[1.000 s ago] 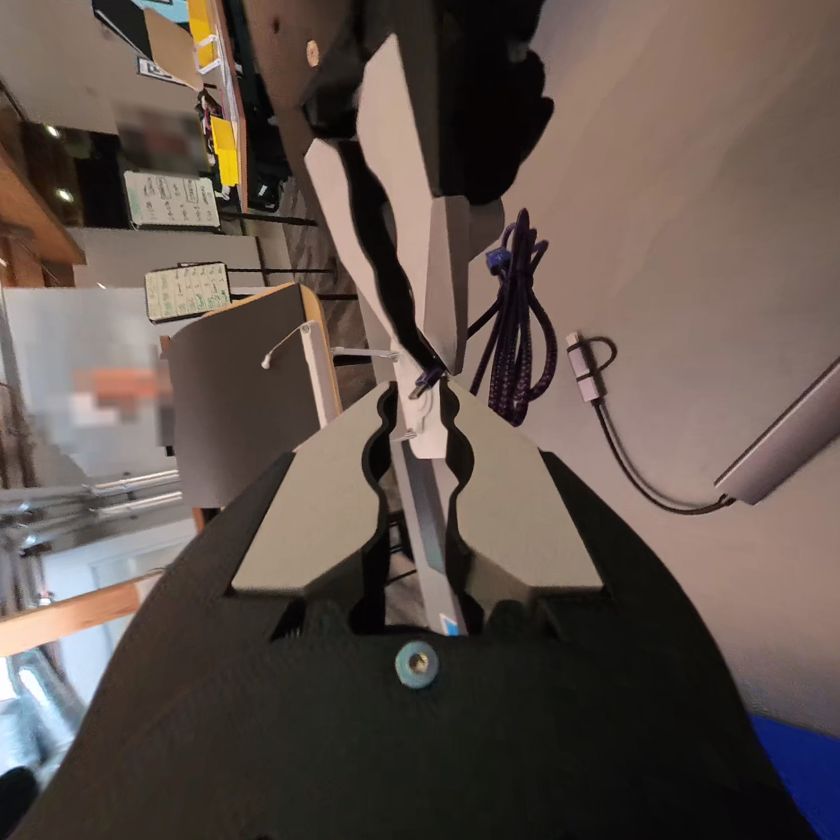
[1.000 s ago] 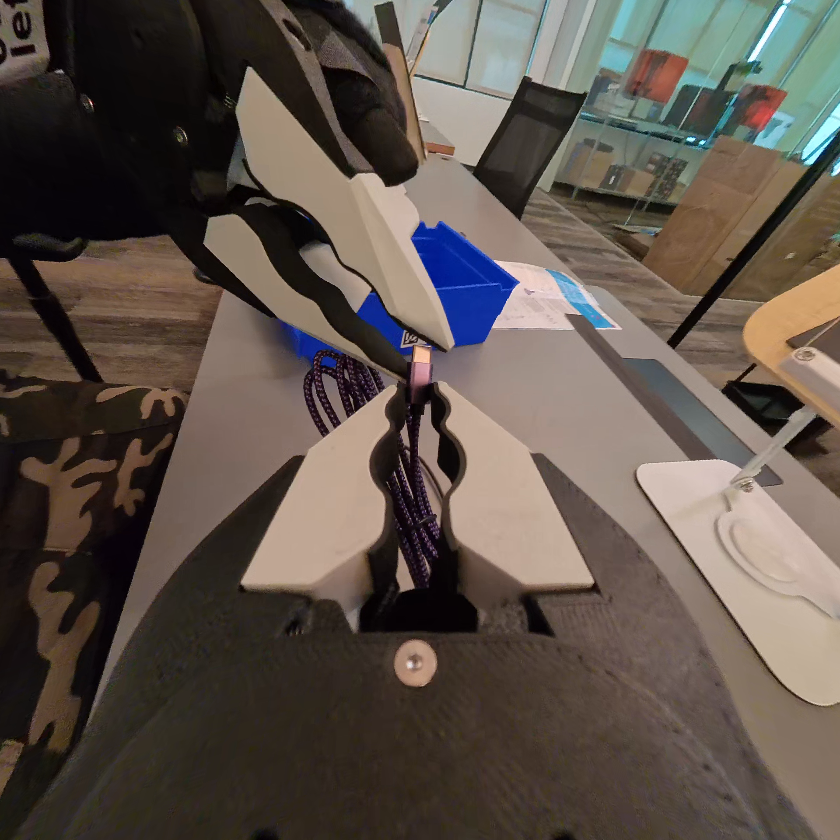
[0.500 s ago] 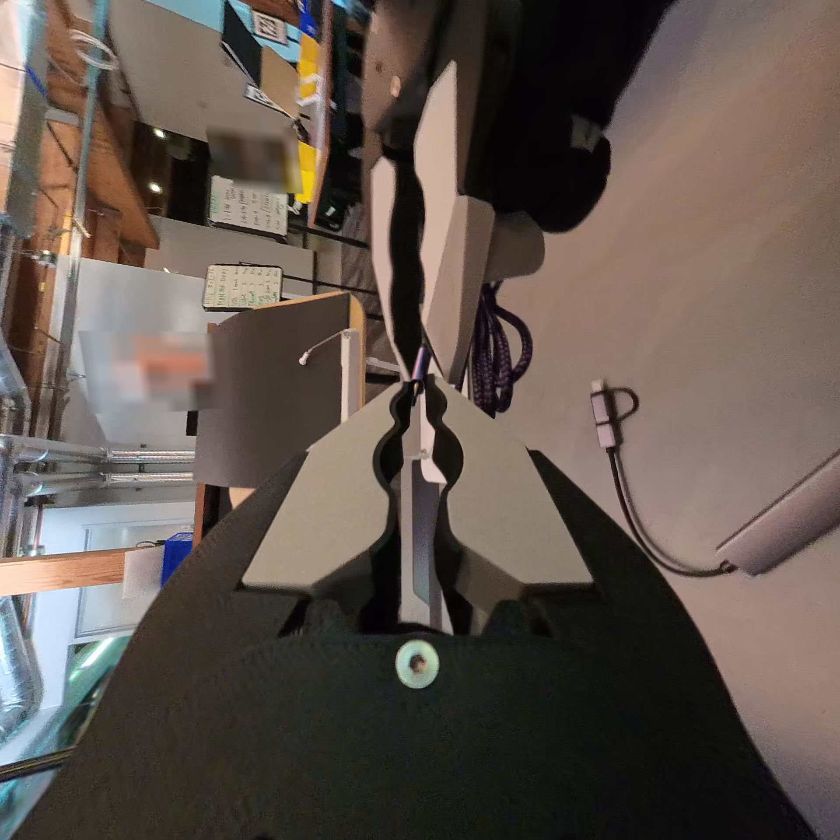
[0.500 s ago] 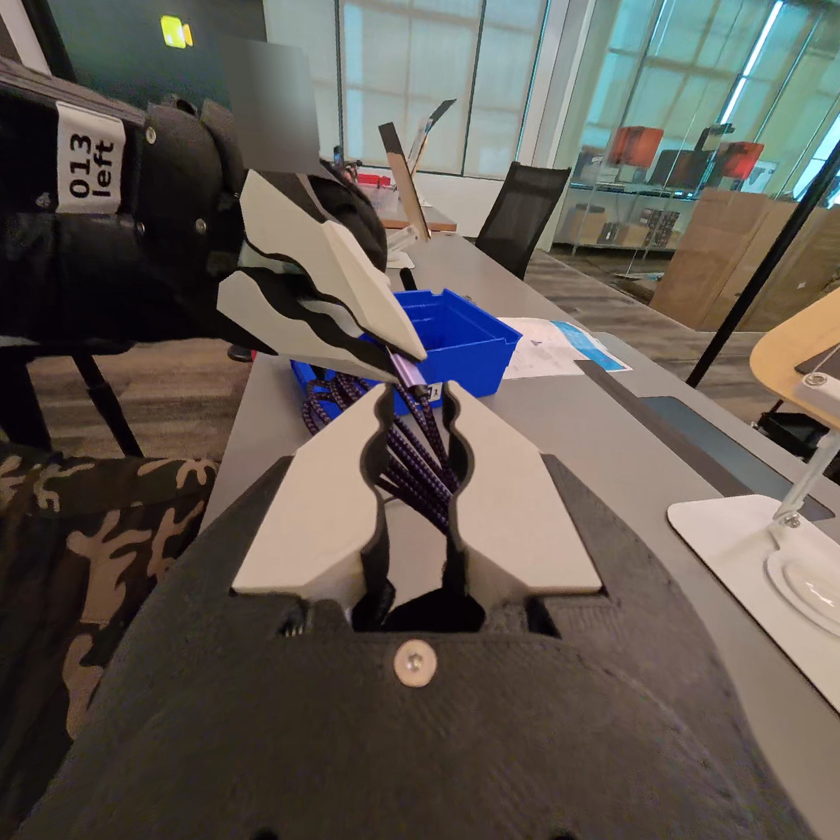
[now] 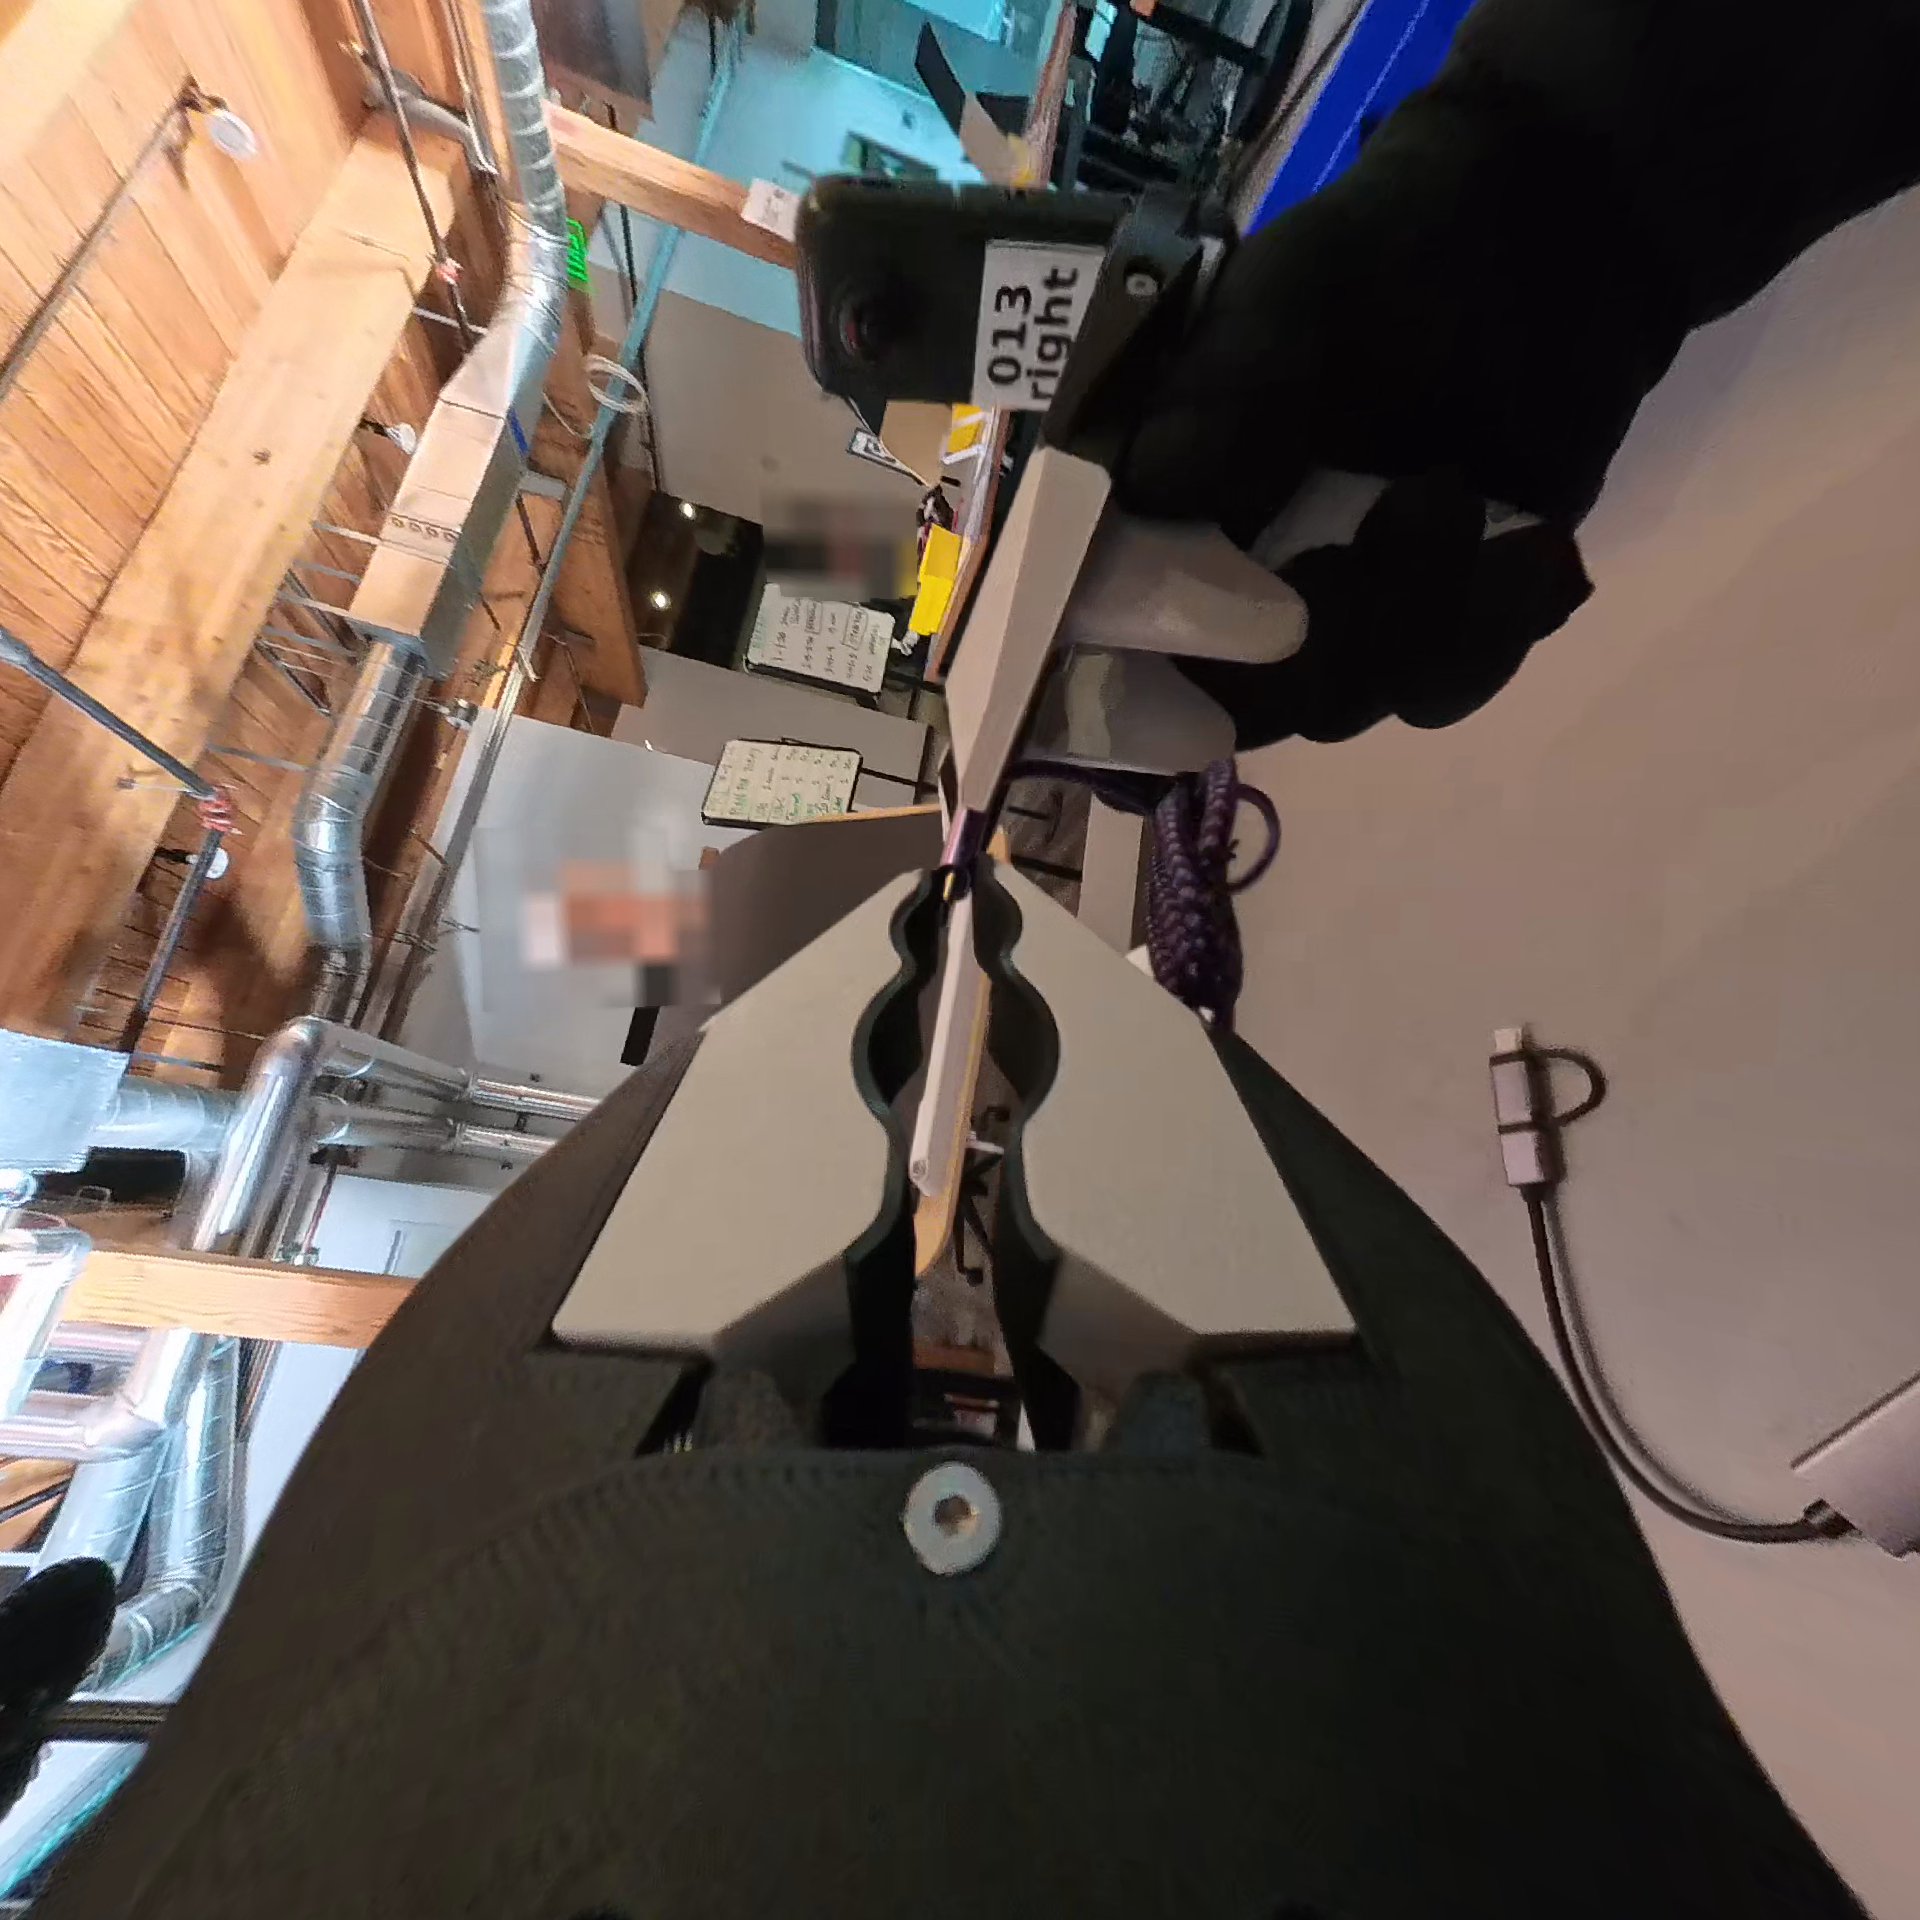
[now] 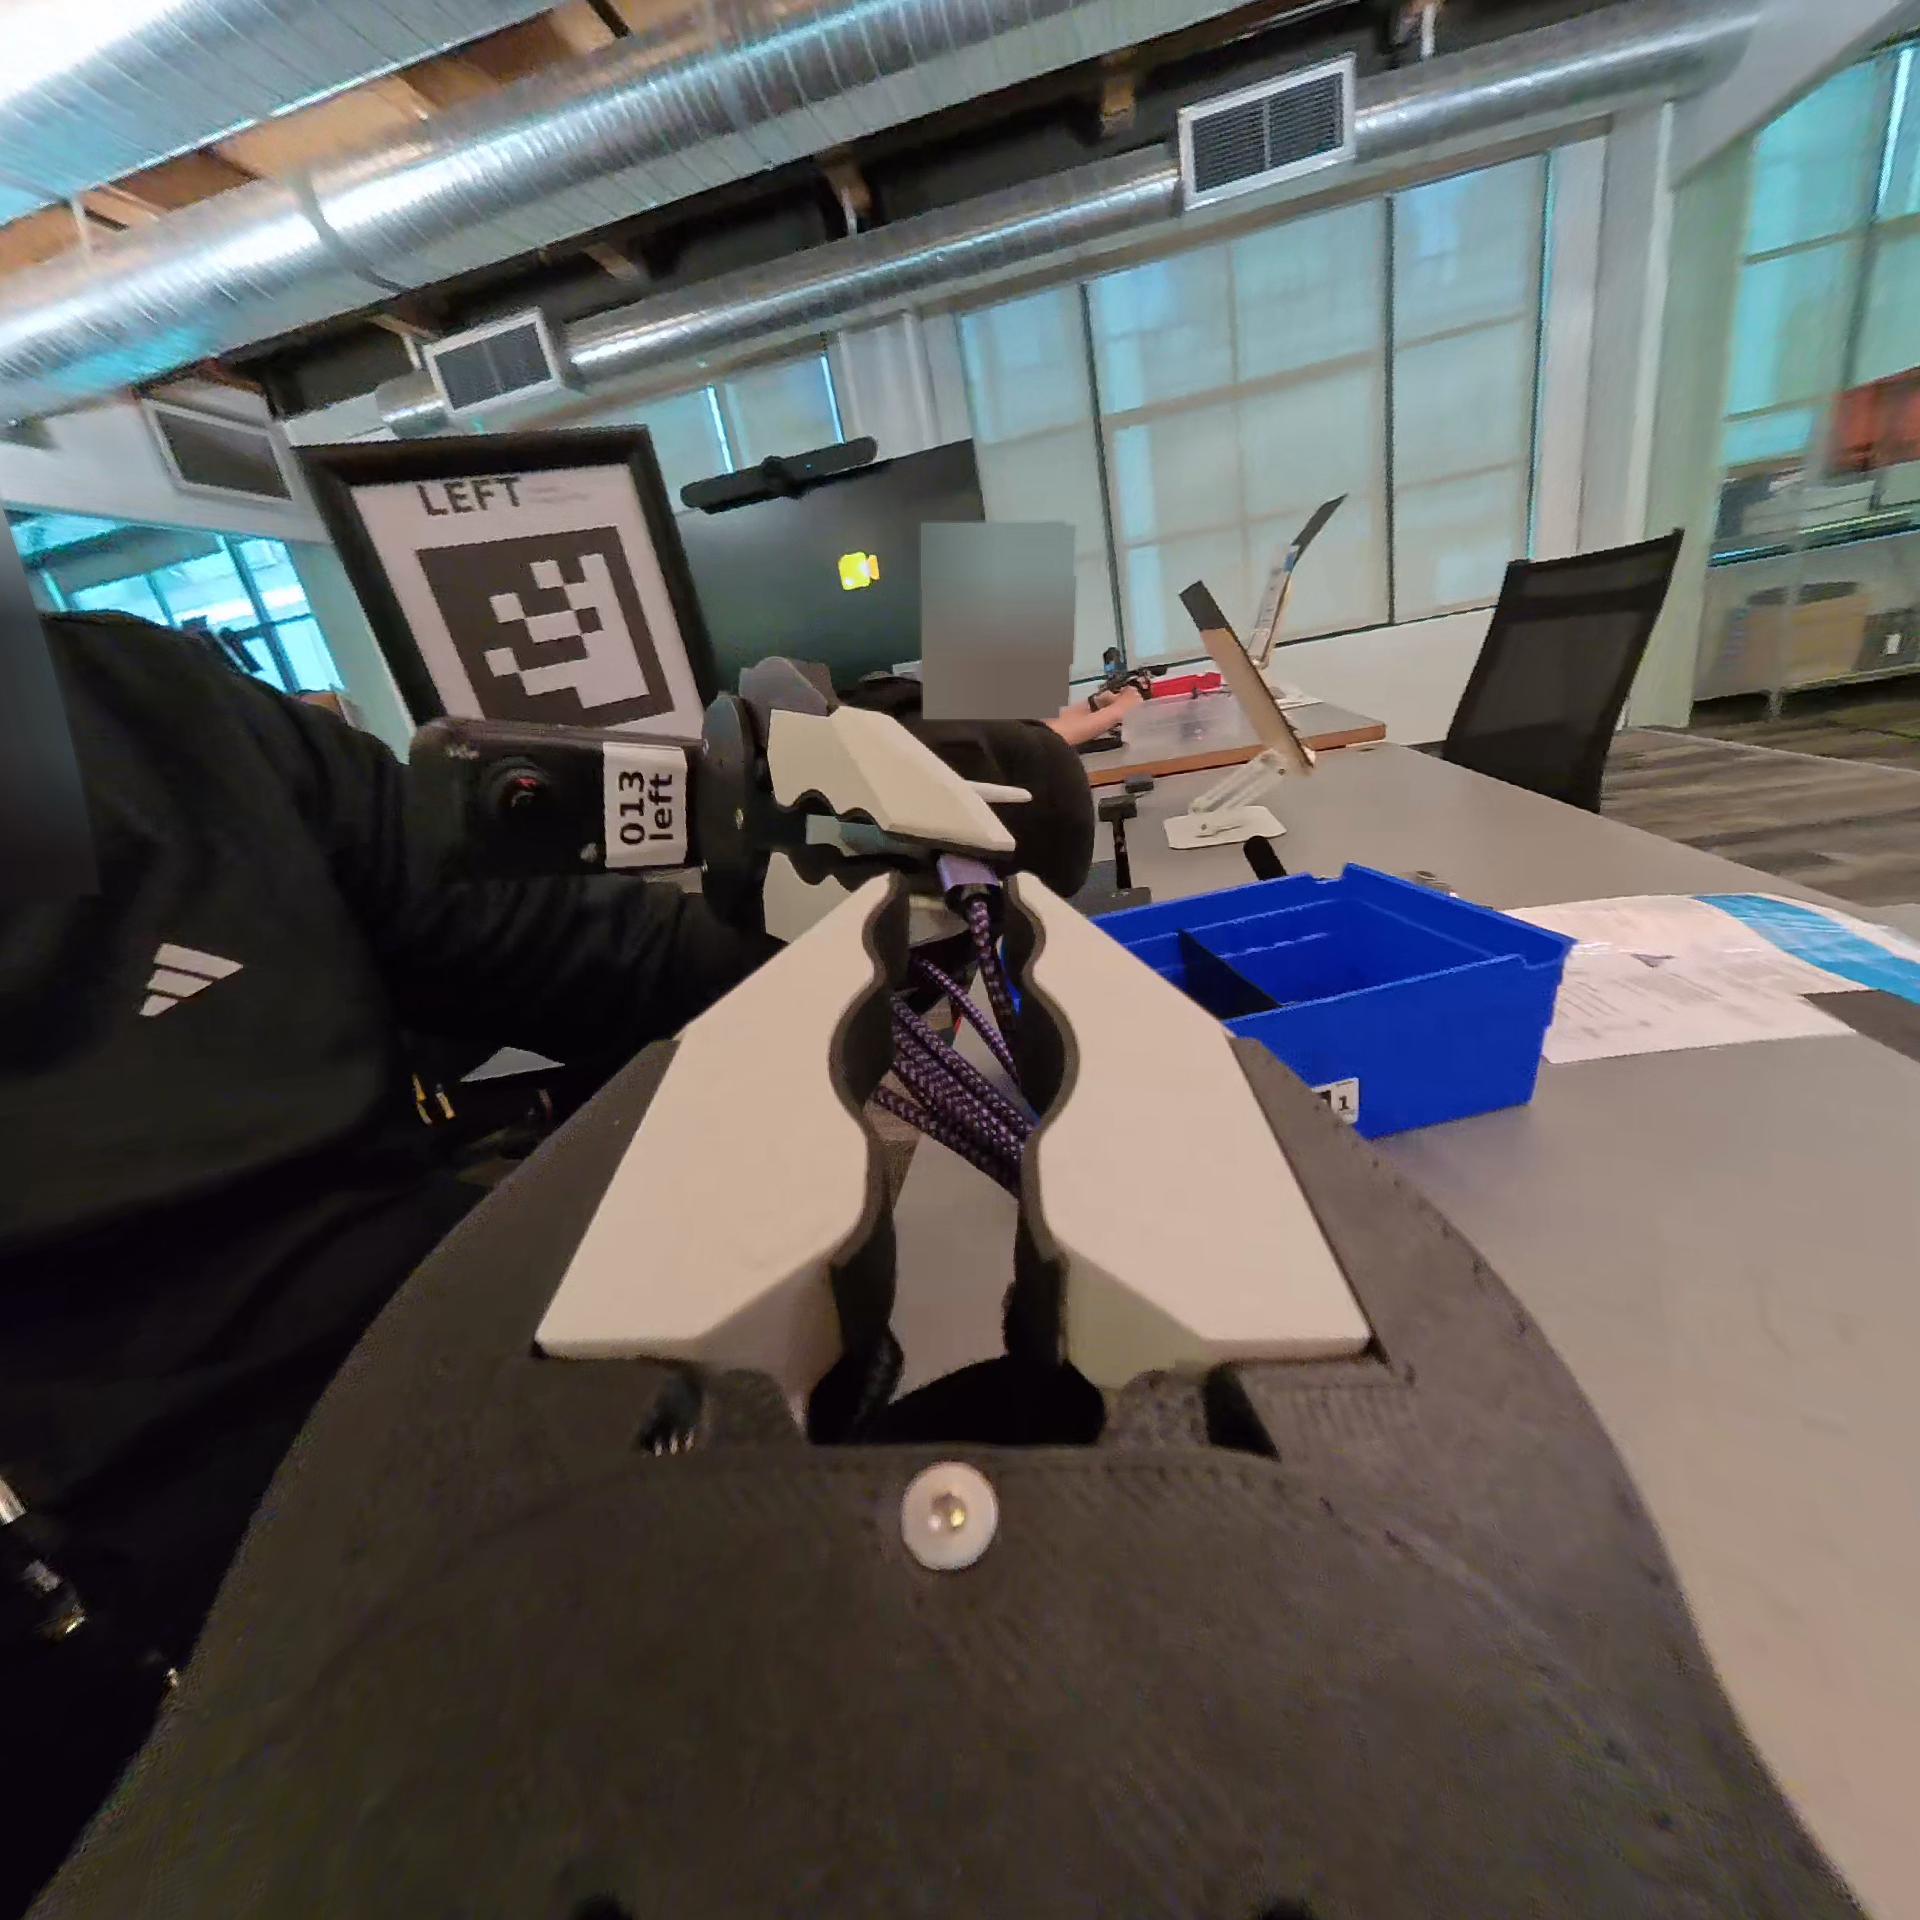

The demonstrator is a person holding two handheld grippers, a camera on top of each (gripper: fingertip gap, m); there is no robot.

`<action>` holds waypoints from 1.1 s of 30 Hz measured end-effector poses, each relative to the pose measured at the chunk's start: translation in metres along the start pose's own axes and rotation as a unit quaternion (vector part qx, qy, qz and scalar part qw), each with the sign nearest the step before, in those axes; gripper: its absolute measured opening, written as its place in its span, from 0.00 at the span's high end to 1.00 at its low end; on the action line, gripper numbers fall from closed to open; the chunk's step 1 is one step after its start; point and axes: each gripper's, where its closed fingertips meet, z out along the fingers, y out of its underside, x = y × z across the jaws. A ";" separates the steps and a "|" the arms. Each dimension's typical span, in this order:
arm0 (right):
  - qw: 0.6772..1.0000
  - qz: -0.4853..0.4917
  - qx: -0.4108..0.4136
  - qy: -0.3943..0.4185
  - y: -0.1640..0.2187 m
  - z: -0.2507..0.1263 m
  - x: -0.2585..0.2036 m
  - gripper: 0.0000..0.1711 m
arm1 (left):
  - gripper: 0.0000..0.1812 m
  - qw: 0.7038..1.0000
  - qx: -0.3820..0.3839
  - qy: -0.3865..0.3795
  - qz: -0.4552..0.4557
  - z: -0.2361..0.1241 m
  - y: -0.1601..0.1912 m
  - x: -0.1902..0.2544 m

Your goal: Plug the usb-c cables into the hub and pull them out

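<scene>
Two grippers (image 6: 951, 883) (image 5: 961, 883) pinching one purple cable's plug (image 6: 961, 878), blue bin (image 6: 1392, 1039) compartments bare

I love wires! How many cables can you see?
2. A purple braided cable, bundled, held up by its plug; a dark cable lying on the table, running from the grey hub. The bundle might hide more.

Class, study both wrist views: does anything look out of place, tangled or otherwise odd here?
One thing: the purple cable is bundled up, its loops trailing from the plug where the left gripper and right gripper meet. The hub lies apart on the table; nothing looks damaged.
</scene>
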 end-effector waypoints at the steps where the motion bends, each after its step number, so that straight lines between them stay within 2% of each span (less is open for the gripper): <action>1: 1.000 -0.002 -0.003 -0.004 0.000 0.001 -0.002 0.93 | 0.98 1.000 0.004 -0.009 0.010 -0.001 -0.003 -0.001; 6: 1.000 -0.010 -0.007 -0.022 -0.003 0.003 -0.011 0.95 | 0.98 0.998 0.016 -0.019 0.050 -0.003 -0.015 -0.002; 23: 0.992 0.049 0.067 -0.097 -0.020 0.006 -0.024 0.96 | 0.98 0.994 0.042 -0.078 0.057 -0.010 -0.029 -0.017; 33: 0.996 0.019 0.057 -0.063 -0.011 0.003 -0.011 0.97 | 0.97 0.996 0.037 -0.068 0.048 -0.002 -0.018 -0.009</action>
